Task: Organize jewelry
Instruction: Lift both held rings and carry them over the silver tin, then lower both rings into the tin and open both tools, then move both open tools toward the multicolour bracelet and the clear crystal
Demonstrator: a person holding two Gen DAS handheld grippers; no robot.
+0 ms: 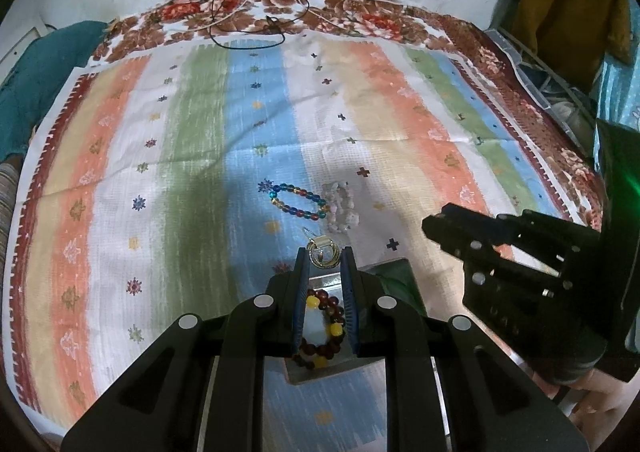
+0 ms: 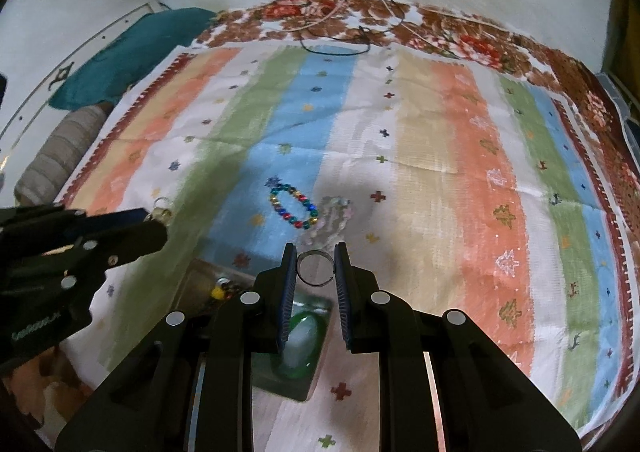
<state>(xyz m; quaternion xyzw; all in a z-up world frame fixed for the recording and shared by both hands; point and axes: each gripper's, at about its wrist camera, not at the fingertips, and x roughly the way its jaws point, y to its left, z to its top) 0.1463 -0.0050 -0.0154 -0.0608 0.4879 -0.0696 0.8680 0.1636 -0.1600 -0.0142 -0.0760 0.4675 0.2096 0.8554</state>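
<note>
The left gripper (image 1: 324, 258) pinches a gold earring (image 1: 323, 252) in its jaws above a tray (image 1: 320, 372) holding a brown bead bracelet (image 1: 318, 326); the right gripper (image 2: 315, 268) pinches a thin ring (image 2: 315, 268) over a green bangle (image 2: 304, 344), likely for sorting; a colourful bracelet (image 1: 298, 202) waits on the striped cloth (image 1: 200, 132).

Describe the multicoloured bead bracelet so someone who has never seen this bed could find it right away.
Start at the striped cloth covering the bed and follow its blue stripe toward the grippers. The multicoloured bead bracelet lies flat there as an open oval loop. Unlike the pale whitish bracelet beside it, its beads are glossy blue, red and yellow.
</note>
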